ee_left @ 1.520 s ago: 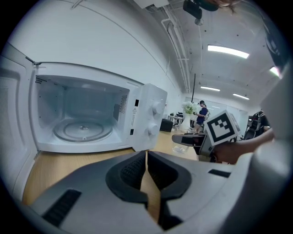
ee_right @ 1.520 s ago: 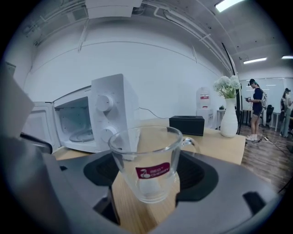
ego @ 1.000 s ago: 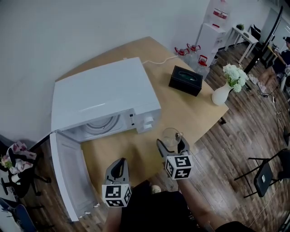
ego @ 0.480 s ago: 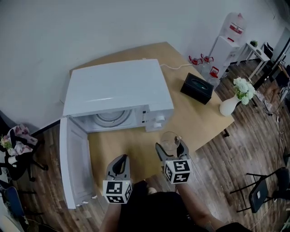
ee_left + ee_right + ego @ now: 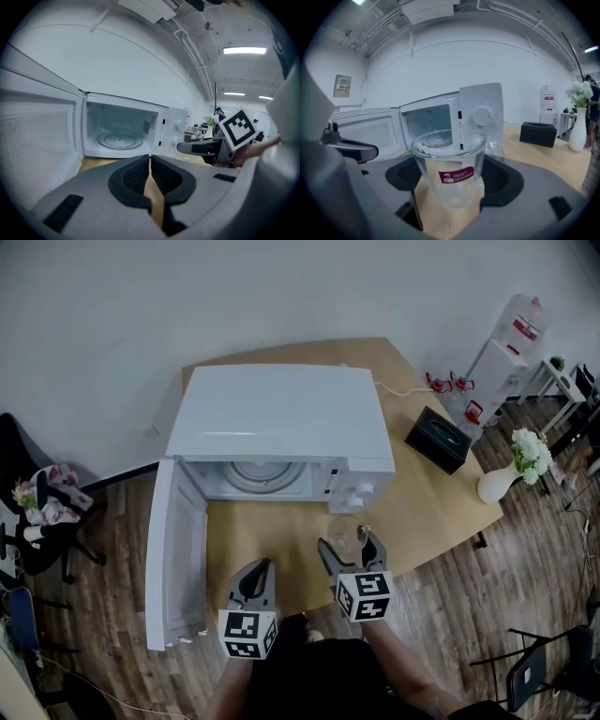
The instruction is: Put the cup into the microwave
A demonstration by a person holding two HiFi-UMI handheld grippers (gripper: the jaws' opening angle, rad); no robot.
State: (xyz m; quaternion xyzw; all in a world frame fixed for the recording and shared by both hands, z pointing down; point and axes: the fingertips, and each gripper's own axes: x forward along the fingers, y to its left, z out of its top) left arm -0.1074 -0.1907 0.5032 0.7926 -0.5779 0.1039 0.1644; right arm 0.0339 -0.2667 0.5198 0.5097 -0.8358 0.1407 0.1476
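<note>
Cup [image 5: 349, 531], lower centre, is clamped upright in right gripper [image 5: 349, 544]; left gripper [image 5: 257, 570] is closed, empty. It should be kept level and steered up-left into the open microwave [image 5: 281, 418].

One microwave [image 5: 281, 423], one cup [image 5: 347, 531], one black box [image 5: 438, 439], one vase [image 5: 495, 486]; two claws: left claw [image 5: 253, 570], right claw [image 5: 348, 544]

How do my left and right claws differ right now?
The left claw is shut and empty; the right claw is clamped on the glass cup. The left claw faces the open microwave cavity; the right claw faces its control panel. Both point toward the microwave.
</note>
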